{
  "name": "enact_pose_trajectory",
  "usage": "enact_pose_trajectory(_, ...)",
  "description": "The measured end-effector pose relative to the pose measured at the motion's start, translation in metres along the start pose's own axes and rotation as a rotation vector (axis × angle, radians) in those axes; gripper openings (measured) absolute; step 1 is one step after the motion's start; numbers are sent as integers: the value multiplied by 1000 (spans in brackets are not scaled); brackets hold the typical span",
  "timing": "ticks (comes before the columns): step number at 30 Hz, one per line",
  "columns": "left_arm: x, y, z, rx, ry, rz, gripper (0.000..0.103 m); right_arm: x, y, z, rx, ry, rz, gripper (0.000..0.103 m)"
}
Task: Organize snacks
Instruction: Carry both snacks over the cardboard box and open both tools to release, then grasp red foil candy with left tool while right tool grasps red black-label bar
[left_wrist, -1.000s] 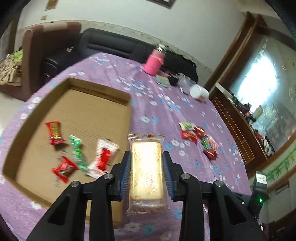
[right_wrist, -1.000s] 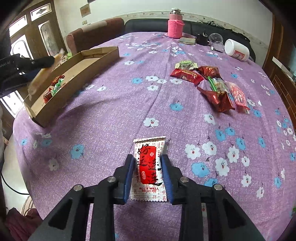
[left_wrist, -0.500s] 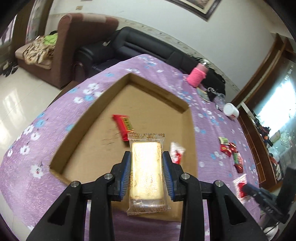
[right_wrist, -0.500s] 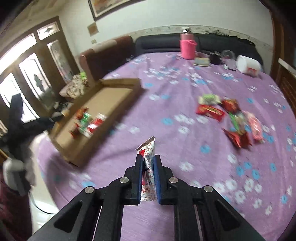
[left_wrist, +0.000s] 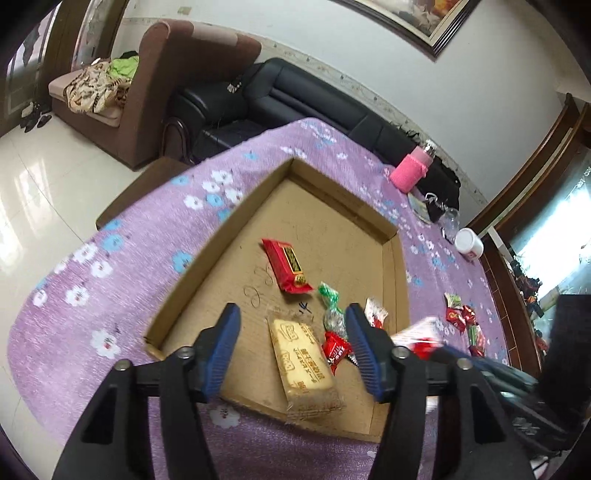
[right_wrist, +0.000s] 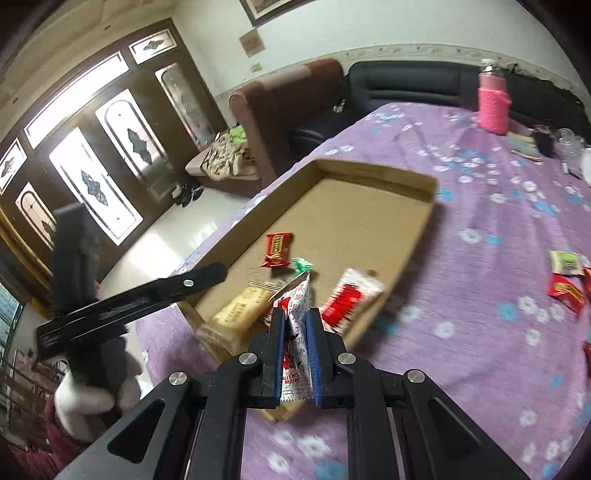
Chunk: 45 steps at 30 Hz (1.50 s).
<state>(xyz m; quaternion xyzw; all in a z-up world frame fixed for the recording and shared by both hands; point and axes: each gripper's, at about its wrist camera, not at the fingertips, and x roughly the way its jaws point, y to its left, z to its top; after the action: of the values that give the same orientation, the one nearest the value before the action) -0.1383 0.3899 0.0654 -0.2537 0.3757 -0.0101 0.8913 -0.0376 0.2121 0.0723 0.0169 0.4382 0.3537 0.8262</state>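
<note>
A shallow cardboard box (left_wrist: 225, 236) lies on the purple flowered table; it also shows in the right wrist view (right_wrist: 369, 173). My left gripper (left_wrist: 293, 332) is open above the box's near end. A beige biscuit packet (left_wrist: 303, 363) lies in the box below it, also seen in the right wrist view (right_wrist: 240, 308). A red bar (left_wrist: 286, 266), green candies (left_wrist: 330, 308) and a red candy (left_wrist: 336, 349) lie in the box too. My right gripper (right_wrist: 295, 325) is shut on a white-and-red packet (right_wrist: 297, 328), held near the box's near edge.
Several loose snacks (left_wrist: 463, 321) lie on the table right of the box, also in the right wrist view (right_wrist: 567, 277). A pink bottle (left_wrist: 412, 171) and a white jar (left_wrist: 469, 243) stand at the far side. A sofa and armchair stand beyond the table.
My left gripper opened and the biscuit packet dropped into the box. My right gripper carried the white-and-red packet left, up to the box.
</note>
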Motion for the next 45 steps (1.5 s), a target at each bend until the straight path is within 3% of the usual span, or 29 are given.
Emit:
enact_pose_trajectory(5, -14, 2, 3, -8, -39, 29, 83, 30, -4, 0, 52, 44, -7, 15)
enact_pose_trajectory(11, -20, -11, 5, 7, -53, -9, 89, 6, -10, -2, 47, -20, -18, 15)
enact_pose_trajectory(15, -16, -32, 1, 41, -6, -74, 89, -30, -27, -11, 70, -82, -52, 15)
enact_pose_trajectory(20, -9, -64, -8, 107, 39, -100, 89, -77, -87, -35, 165, -134, -167, 17)
enact_pose_trajectory(22, -6, -77, -13, 129, 57, -115, 89, -99, -124, -48, 237, -155, -241, 25)
enact_pose_trajectory(24, -2, -88, -17, 148, 81, -135, 89, -120, -160, -60, 313, -173, -322, 40)
enact_pose_trajectory(26, 2, -97, -22, 161, 99, -151, 89, -142, -201, -73, 392, -202, -429, 44)
enact_pose_trajectory(29, 11, -114, -33, 194, 136, -174, 89, -160, -246, -82, 490, -210, -496, 44)
enact_pose_trajectory(34, 19, -136, -48, 230, 179, -181, 89, -148, -286, -84, 600, -229, -420, 44)
enact_pose_trajectory(38, 18, -147, -53, 256, 181, -161, 89, -113, -285, -75, 559, -169, -320, 43)
enact_pose_trajectory(39, 17, -149, -53, 264, 178, -160, 89, -108, -275, -74, 519, -159, -269, 43)
enact_pose_trajectory(40, 15, -151, -53, 272, 172, -160, 89, -102, -265, -72, 473, -138, -161, 43)
enact_pose_trajectory(42, 15, -156, -52, 289, 162, -161, 89, -96, -250, -72, 409, -113, -66, 43)
enact_pose_trajectory(45, 23, -168, -52, 314, 172, -158, 89, -90, -237, -73, 354, -106, -114, 43)
